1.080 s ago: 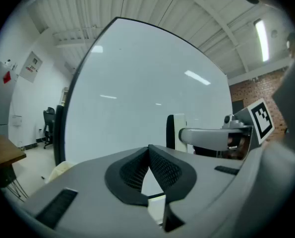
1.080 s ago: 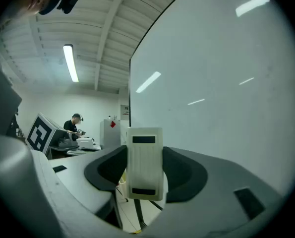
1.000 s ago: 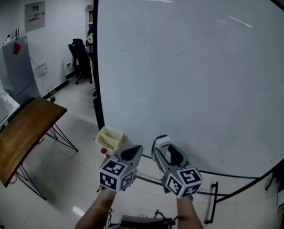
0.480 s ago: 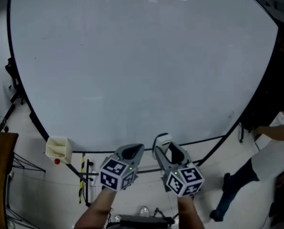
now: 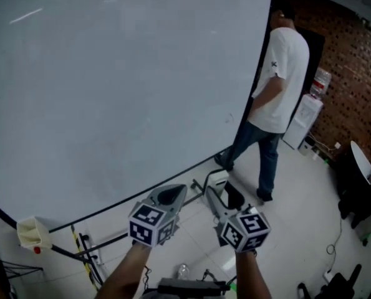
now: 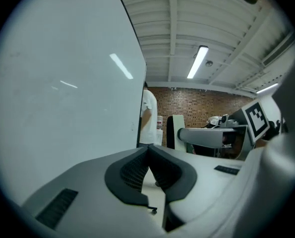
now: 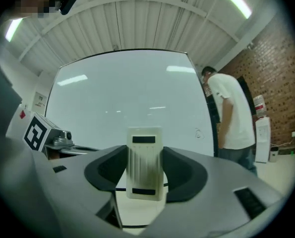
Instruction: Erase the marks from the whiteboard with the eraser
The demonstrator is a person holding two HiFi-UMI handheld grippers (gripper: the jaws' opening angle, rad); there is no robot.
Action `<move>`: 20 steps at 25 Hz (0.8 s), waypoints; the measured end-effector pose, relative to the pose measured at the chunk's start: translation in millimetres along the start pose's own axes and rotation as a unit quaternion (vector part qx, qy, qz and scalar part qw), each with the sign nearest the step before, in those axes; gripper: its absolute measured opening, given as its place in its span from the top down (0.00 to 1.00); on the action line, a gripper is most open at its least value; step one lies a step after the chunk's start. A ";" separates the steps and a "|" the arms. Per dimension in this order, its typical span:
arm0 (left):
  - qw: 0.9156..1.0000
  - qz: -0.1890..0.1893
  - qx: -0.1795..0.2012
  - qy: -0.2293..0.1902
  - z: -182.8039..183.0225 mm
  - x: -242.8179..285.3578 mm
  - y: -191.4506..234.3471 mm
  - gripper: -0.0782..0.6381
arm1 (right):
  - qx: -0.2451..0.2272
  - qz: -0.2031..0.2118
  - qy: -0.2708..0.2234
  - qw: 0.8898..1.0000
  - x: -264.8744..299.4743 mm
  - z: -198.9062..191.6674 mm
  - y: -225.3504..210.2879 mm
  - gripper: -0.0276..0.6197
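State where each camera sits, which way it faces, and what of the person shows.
Head view: on the head, angled down at the whiteboard; forearms, left gripper and right gripper show.
Left gripper view: rides that gripper, looks along its shut, empty jaws past the whiteboard's edge.
Right gripper view: rides that gripper, faces the whiteboard over the clamped eraser.
Shared: all show the bystander in white.

No legible writing anywhere. Whiteboard (image 5: 110, 86): one small scribble (image 7: 198, 133) near its right edge, too faint to read. Wall notice (image 7: 39, 102) past the board's left edge: white sheet with a red patch, print too small to read. Cubes (image 5: 151, 223): black-and-white square patterns only, no letters or digits.
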State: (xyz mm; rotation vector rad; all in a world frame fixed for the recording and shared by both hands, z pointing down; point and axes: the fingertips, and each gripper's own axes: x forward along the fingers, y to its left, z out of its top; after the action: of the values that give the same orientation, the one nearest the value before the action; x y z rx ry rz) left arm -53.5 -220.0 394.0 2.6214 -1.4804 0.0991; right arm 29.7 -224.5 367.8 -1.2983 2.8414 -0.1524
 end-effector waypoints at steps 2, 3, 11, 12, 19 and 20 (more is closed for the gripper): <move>1.000 -0.026 0.003 0.002 1.0 15.3 -15.7 0.90 | -0.006 -0.030 0.000 1.000 -14.4 6.0 -16.1 0.60; 0.999 -0.038 0.004 0.003 1.1 21.1 -23.4 0.90 | -0.006 -0.042 0.001 0.999 -21.1 7.2 -22.6 0.60; 0.996 -0.088 0.016 0.005 4.2 45.5 -53.7 0.90 | -0.007 -0.090 -0.013 0.996 -48.0 11.6 -52.1 0.60; 0.996 -0.091 0.018 0.004 5.3 47.6 -55.4 0.90 | -0.007 -0.093 -0.014 0.996 -49.1 11.0 -54.3 0.60; 0.994 -0.104 0.027 0.001 9.6 69.2 -57.2 0.90 | -0.014 -0.100 -0.024 0.995 -43.3 16.8 -70.1 0.60; 0.994 -0.104 0.027 0.000 10.1 73.6 -57.8 0.90 | -0.015 -0.099 -0.025 0.995 -41.5 18.1 -73.7 0.60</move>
State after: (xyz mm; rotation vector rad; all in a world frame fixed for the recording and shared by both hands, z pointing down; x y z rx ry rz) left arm 33.9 -254.3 388.3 2.7998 -1.2127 0.1210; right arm 113.4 -242.5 355.6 -1.5663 2.6786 -0.0786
